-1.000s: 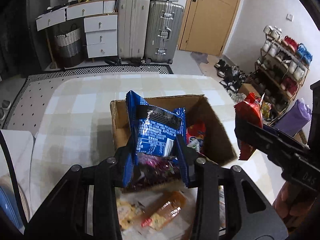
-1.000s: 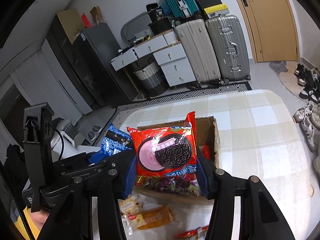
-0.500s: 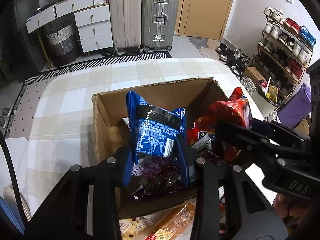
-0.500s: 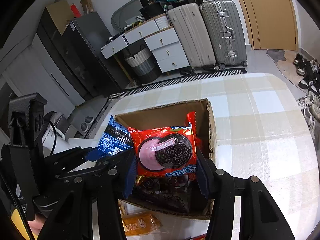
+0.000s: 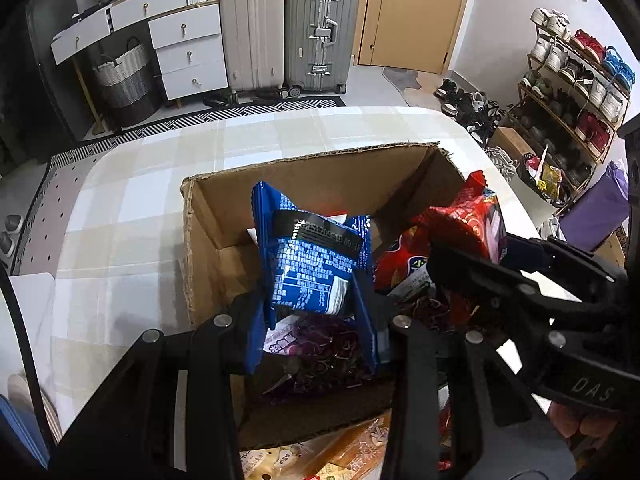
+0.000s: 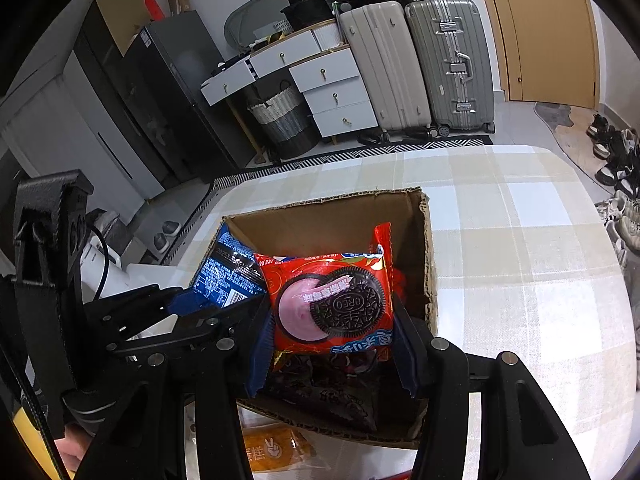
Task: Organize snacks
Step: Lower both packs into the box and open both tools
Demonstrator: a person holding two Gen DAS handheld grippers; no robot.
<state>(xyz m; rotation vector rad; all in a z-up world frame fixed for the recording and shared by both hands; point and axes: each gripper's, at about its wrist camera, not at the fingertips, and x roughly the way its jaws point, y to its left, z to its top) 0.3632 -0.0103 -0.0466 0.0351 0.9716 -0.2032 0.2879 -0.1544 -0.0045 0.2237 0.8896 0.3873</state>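
Both packs are down over the box now, ready to drop

Landmark is the open brown cardboard box (image 5: pixel 208 240) on the checked table (image 6: pixel 520 280); a second ago it was small and far, now it fills both views, so both hands have come down and the packs hang just over its opening, so I'd guess letting go comes next. The left gripper (image 5: pixel 316 320) is clamped narrow on the blue foil snack pack (image 5: pixel 308 264), small white print and a date code I can't read properly. The right gripper (image 6: pixel 330 344) pinches the red Oreo biscuit pack (image 6: pixel 332 304), "OREO" plain on the cookie. Purple wrappers (image 5: pixel 320 344) are already in the box; an orange packet (image 6: pixel 276 450) lies on the table just outside its near wall.
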